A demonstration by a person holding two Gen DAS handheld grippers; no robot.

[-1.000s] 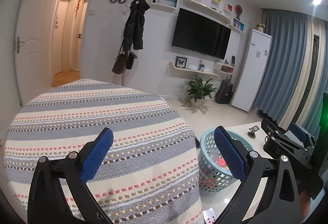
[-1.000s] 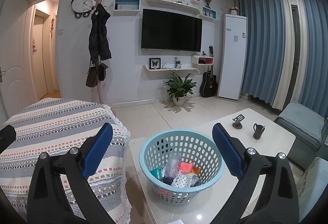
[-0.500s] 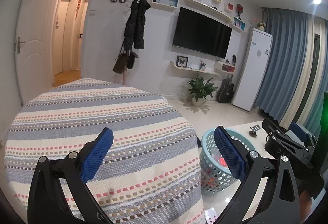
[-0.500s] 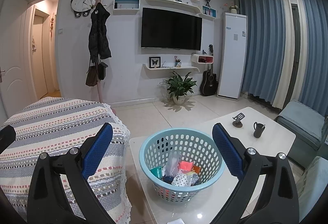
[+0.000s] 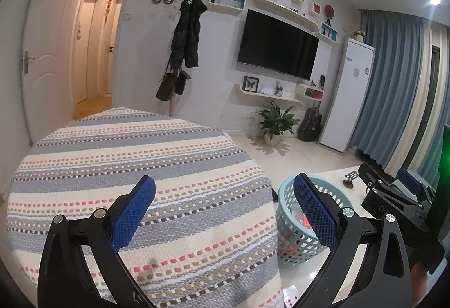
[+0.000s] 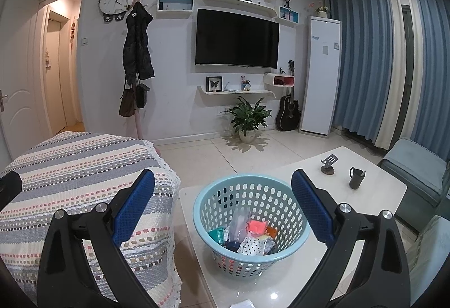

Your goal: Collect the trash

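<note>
Both tools, left tool (image 5: 223, 212) and right tool (image 6: 222, 208), gape empty; drop any remaining scrap squarely inside the perforated blue basket (image 6: 251, 226) on the tabletop (image 6: 377, 195).

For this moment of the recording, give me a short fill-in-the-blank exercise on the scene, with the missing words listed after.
1. The light blue basket stands on the white ____.
2. Both the left gripper and the right gripper have their fingers ____.
3. The trash lies ____ the basket.
4. The dark mug stands on the table, ____ the basket.

Missing words: table; open; inside; outside
</note>
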